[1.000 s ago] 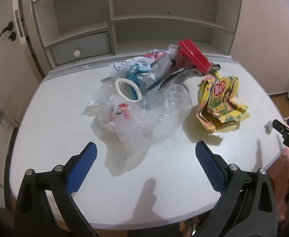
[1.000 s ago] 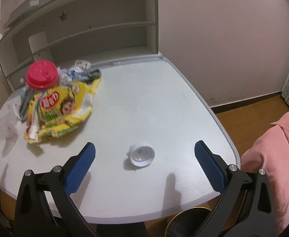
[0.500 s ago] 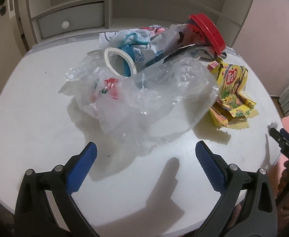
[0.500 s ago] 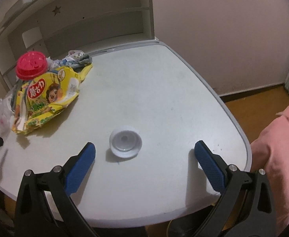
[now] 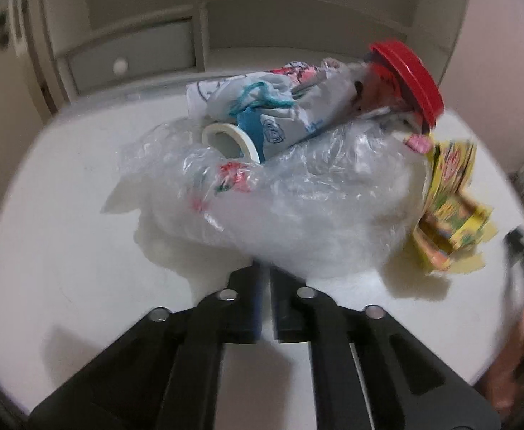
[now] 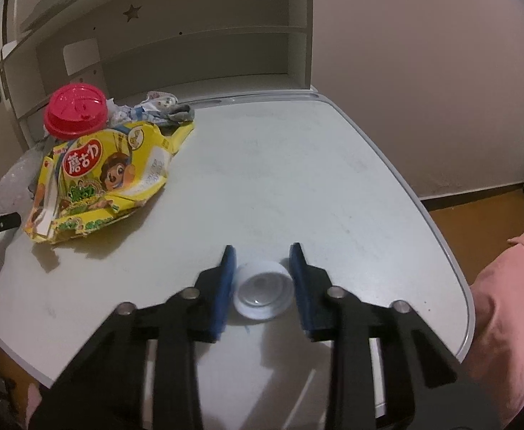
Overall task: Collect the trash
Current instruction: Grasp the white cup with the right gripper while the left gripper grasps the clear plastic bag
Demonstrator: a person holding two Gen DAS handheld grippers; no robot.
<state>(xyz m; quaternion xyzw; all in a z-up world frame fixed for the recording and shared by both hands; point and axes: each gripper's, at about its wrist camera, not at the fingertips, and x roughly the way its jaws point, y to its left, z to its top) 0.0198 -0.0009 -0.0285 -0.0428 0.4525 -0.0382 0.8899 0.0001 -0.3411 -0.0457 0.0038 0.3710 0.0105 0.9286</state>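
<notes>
Crumpled clear plastic bag [image 5: 297, 211] lies mid white rounded tabletop [image 5: 65, 251], with a white tape roll [image 5: 231, 141] and a red-lidded jar [image 5: 408, 82] piled behind it before the grey shelf unit [image 6: 190, 36]. Torn yellow snack box [image 6: 100, 179] sits just right of the bag. White round bottle cap [image 6: 262, 294] lies well apart, near the front edge, between the right gripper [image 6: 262, 261] jaws.

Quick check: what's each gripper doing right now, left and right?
Left gripper: just closed, pinching the near edge of the clear plastic bag.
Right gripper: just closed around the white bottle cap.
</notes>
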